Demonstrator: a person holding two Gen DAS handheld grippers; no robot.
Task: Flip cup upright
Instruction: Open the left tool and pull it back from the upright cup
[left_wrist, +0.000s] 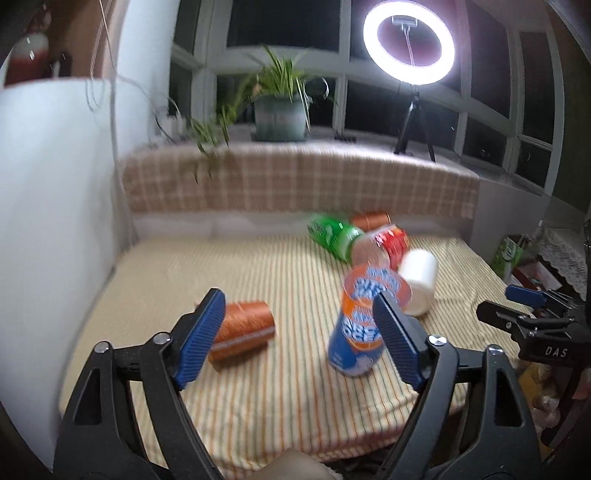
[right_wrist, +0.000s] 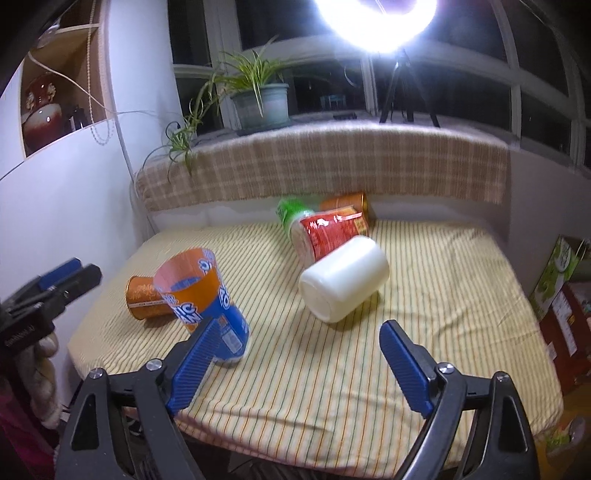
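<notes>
A striped cloth (right_wrist: 332, 369) covers the counter. A plaid cloth (right_wrist: 325, 166) drapes the ledge along its far edge. On that ledge stand a potted plant (right_wrist: 260, 99), toward the left, and a tripod (right_wrist: 402, 92) bearing a lit ring light (left_wrist: 408, 46), toward the right. A red vase (right_wrist: 38, 114) sits in a wall niche at left. A green carton (right_wrist: 556, 277) stands beyond the counter's right edge.
</notes>
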